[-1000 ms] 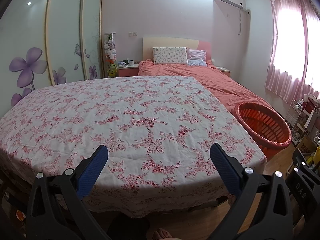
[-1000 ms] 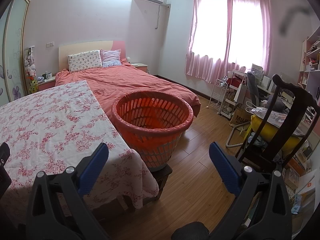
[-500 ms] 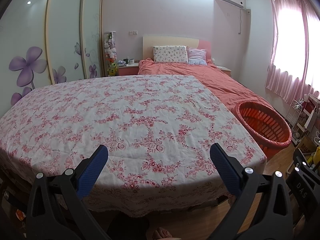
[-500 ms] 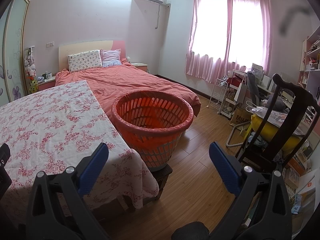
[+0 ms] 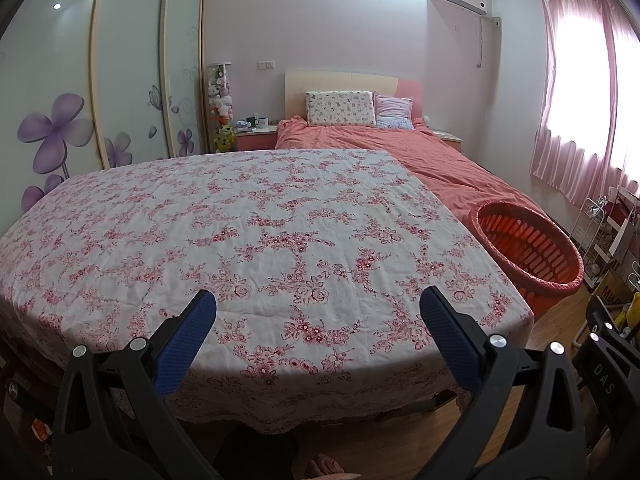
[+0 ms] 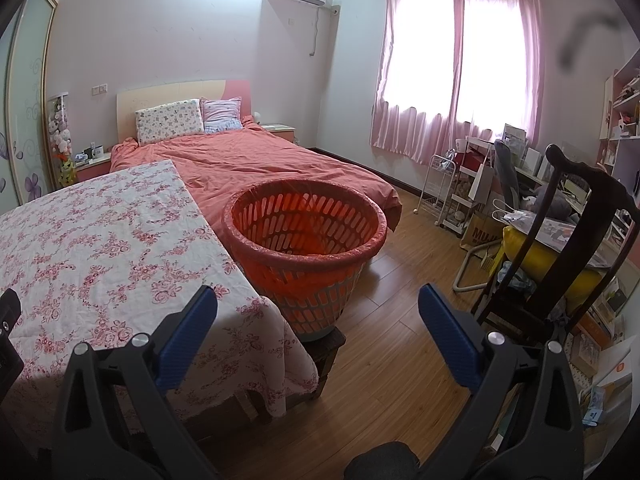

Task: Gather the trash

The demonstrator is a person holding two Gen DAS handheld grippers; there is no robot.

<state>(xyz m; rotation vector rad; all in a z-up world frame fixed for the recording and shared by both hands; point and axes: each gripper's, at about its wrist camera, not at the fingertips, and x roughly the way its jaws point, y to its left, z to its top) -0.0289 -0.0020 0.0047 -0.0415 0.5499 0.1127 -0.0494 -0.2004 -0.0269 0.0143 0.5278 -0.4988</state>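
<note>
The left tongs [image 5: 318, 316] hang spread wide with nothing between their blue pads, held over the near edge of the surface [image 5: 256, 232], which is covered by a white cloth printed with red flowers. The right tongs [image 6: 318, 316] are likewise spread wide and hold nothing; they hover just past the surface's right-hand corner, above the wooden floor [image 6: 384, 344]. The landmark here is the orange slatted basket [image 6: 304, 236], lined with a thin plastic bag. It stands on a low dark stool [image 6: 326, 350] just beside the right-hand edge of the surface, between the surface and the open floor. In the left wrist view the basket [image 5: 528, 248] sits off the surface's far right corner. Behind the basket lies a bed [image 6: 256, 168] with a salmon cover and two pillows at its head. To the right of the basket, well apart from it, stands a dark wooden chair [image 6: 560, 256], with a white wire cart [image 6: 440, 188] and cluttered shelves beyond it under the pink curtains [image 6: 452, 64]. No loose piece of trash shows on the cloth or inside the basket as far as can be seen.
</note>
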